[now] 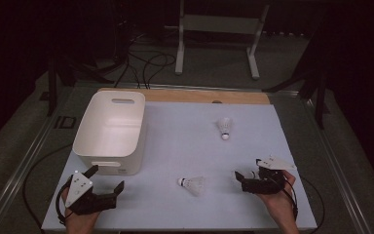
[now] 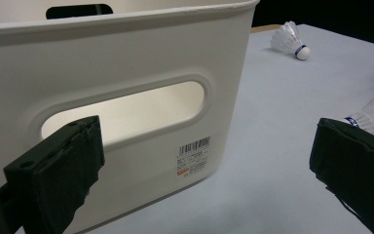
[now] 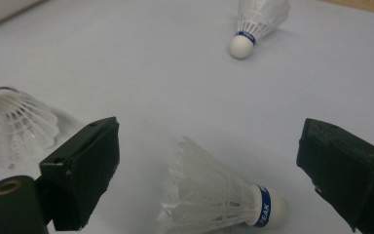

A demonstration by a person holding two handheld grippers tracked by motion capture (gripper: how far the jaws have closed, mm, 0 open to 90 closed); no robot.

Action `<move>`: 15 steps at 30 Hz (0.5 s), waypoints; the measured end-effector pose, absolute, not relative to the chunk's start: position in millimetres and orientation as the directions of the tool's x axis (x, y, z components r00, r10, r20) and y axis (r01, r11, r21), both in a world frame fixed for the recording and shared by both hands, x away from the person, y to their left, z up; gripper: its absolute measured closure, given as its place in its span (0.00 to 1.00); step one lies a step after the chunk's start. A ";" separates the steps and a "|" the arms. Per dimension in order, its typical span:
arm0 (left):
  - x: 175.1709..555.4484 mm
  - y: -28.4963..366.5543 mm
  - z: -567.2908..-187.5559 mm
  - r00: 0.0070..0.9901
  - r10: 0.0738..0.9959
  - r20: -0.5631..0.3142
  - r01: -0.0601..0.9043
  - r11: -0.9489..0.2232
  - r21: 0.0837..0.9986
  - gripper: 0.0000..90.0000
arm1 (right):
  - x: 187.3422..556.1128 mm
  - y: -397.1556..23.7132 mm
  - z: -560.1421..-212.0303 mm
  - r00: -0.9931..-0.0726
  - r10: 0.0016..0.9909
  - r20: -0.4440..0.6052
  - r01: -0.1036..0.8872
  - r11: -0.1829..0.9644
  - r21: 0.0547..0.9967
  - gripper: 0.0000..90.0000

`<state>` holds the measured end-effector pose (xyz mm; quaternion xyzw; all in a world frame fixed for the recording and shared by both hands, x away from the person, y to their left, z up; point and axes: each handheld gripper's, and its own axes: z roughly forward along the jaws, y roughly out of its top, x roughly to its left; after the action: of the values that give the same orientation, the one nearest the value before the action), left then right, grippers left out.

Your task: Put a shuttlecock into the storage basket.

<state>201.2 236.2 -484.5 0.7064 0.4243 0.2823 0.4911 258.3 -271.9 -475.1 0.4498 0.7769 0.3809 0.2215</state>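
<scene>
A person holds 2 grippers low over a pale worktop (image 1: 175, 141). The left gripper (image 1: 108, 179) sits at the near left corner, just in front of a white bin (image 1: 109, 130), and its jaws stand wide apart with nothing between them. In the left gripper view the bin's near wall, with a slot handle and a barcode label (image 2: 194, 156), stands close ahead, behind the left jaw.

The right gripper (image 1: 242, 177) sits near the near right corner, pointing left across the worktop, its jaws also wide and holding nothing. In the right gripper view a shuttlecock with a blue band (image 3: 219, 197) lies on its side between the 2 jaws, cork toward the right jaw, touching neither as far as can be told.

A 2nd shuttlecock (image 1: 193, 185) lies on its side near the middle of the near edge, between the 2 grippers, cork pointing left; the right gripper view shows its open feather end beside the left jaw. A 3rd shuttlecock (image 1: 224, 127) rests well apart toward the far edge, right of the bin, its cork facing the near edge.

A bare wooden strip (image 1: 209, 96) runs along the far edge of the worktop.
</scene>
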 end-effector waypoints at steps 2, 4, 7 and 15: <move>201.1 236.3 -484.4 0.480 0.877 -0.017 0.322 -0.158 0.933 0.00 | 258.7 -270.6 -477.3 -0.496 0.868 -0.002 0.536 0.309 0.786 0.11; 201.0 236.1 -484.4 0.480 0.877 -0.018 0.323 -0.158 0.933 0.00 | 258.8 -269.6 -479.4 -0.493 0.870 -0.016 0.540 0.321 0.778 0.13; 201.4 235.7 -484.8 0.480 0.877 -0.018 0.323 -0.157 0.933 0.00 | 258.6 -269.4 -482.1 -0.493 0.870 -0.025 0.548 0.333 0.767 0.16; 201.5 235.4 -484.8 0.480 0.877 -0.017 0.323 -0.158 0.933 0.00 | 257.9 -266.0 -489.1 -0.501 0.863 -0.066 0.565 0.384 0.730 0.22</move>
<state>201.5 235.4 -484.8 0.7066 0.4247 0.2825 0.4904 257.9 -266.0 -489.1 0.4460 0.8007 0.3305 0.2251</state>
